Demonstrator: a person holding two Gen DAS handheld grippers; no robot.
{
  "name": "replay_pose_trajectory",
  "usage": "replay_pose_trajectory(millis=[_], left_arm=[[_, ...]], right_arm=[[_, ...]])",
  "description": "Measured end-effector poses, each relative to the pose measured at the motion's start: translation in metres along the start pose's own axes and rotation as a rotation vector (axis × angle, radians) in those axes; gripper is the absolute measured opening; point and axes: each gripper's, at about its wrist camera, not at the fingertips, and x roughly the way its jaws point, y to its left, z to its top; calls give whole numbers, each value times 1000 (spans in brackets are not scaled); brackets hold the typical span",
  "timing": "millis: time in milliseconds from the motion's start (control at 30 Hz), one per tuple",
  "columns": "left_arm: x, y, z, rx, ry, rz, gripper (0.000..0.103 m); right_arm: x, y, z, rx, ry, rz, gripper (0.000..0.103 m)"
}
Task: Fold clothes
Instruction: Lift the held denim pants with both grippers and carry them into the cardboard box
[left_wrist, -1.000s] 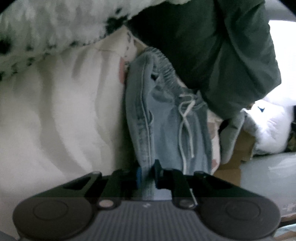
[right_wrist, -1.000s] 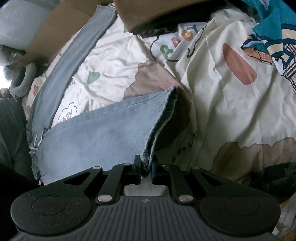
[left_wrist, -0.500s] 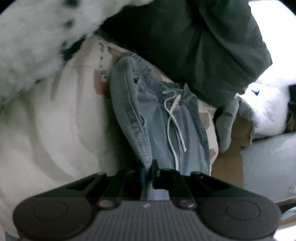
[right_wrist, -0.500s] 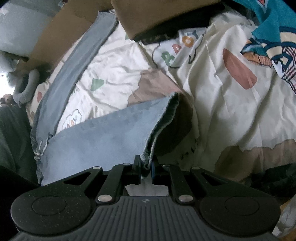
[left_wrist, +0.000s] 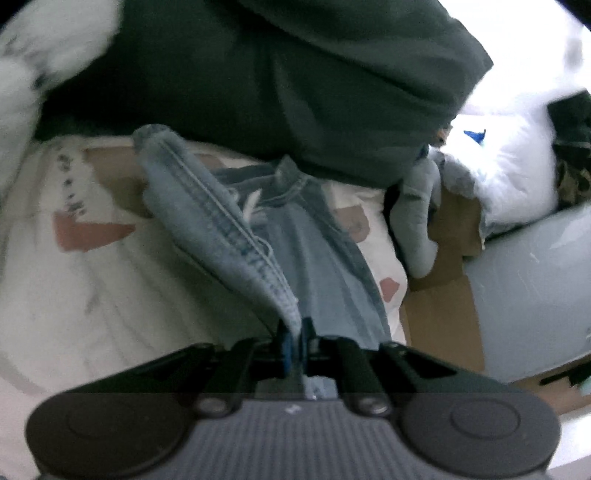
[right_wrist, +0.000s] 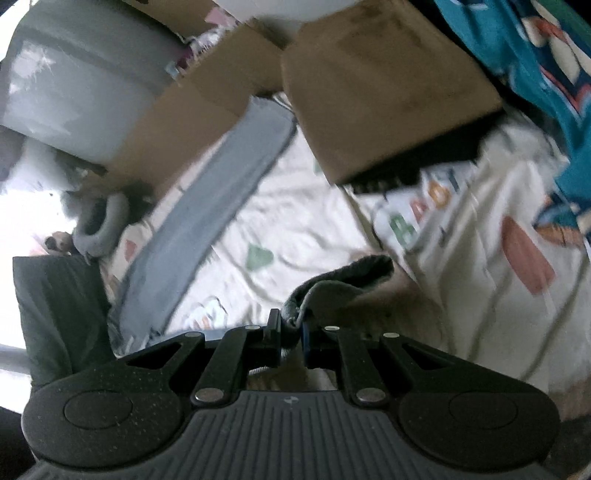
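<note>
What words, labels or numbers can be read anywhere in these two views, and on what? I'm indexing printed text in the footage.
"BABY", partly blurred, in coloured letters on the cream printed bedsheet, right wrist view.
Dark marks on the same bedsheet in the left wrist view: too blurred to read.
Teal patterned fabric: pictures only, no readable text.
Light blue denim trousers and brown cardboard box: no text visible.

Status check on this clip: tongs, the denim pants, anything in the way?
Left tongs shut on denim pants. Right tongs shut on another edge of them. One leg trails across printed sheet. Cardboard box close ahead.
</note>
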Motion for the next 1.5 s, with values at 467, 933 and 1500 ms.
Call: replay_pose_trajectory(millis=[467, 933, 1500], left_arm=[[63, -87, 8, 93, 39, 125, 5], [148, -113, 20, 148, 100, 117, 5], [231, -124, 28, 208, 114, 162, 5]], right_arm=[[55, -9, 75, 62, -36, 17, 9], [128, 12, 151, 74, -42, -84, 9], [232, 54, 232, -9, -84, -169, 9]])
